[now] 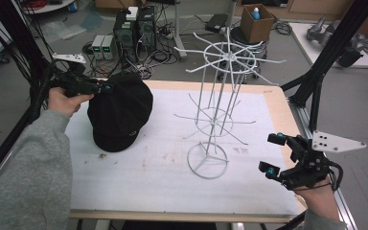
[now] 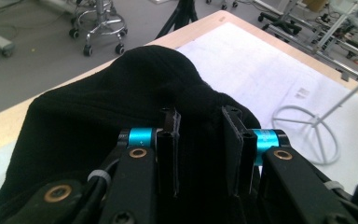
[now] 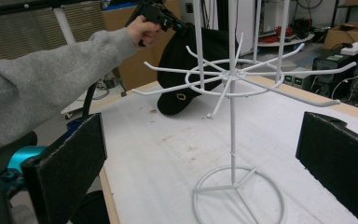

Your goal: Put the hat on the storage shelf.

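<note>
Table [image 1: 268,98]: 1 cap [image 1: 120,110]; 1 wire rack [image 1: 215,115]

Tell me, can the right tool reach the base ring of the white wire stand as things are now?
Probably yes. The right tool is open beside the white wire stand, and bare table lies between it and the base ring. The black cap hangs away in the left tool.

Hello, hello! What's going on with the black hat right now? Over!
Left gripper shut on black hat, hat lifted. Right gripper open, empty. White wire rack stands between them.
</note>
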Motion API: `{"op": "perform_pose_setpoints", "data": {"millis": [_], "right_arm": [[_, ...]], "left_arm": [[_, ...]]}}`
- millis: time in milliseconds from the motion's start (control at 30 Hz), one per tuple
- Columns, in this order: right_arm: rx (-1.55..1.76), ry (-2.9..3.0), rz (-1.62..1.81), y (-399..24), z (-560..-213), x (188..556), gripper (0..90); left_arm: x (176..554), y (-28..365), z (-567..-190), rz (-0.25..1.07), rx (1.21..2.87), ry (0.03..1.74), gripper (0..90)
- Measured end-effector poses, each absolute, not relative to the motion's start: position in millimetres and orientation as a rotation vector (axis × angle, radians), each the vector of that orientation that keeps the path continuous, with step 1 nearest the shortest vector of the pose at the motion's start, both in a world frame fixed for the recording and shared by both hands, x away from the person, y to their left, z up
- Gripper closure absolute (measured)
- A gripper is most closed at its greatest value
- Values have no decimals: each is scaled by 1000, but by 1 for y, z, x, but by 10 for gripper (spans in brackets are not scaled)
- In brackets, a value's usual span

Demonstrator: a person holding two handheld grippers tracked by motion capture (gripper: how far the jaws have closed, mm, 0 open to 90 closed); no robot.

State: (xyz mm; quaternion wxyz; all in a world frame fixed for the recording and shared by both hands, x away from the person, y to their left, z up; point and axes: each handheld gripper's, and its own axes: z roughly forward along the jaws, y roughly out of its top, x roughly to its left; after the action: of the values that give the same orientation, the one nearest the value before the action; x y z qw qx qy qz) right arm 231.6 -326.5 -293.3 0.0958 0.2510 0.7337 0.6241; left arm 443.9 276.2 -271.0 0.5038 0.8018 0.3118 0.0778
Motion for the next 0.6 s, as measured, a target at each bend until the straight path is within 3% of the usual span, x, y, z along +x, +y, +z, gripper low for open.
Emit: {"op": "perform_pose_setpoints", "data": {"millis": [600], "right_arm": [[772,2186,1834,-324,-295,233,6]], "left_arm": [[390,276,-210,245,1913,595,699]]}}
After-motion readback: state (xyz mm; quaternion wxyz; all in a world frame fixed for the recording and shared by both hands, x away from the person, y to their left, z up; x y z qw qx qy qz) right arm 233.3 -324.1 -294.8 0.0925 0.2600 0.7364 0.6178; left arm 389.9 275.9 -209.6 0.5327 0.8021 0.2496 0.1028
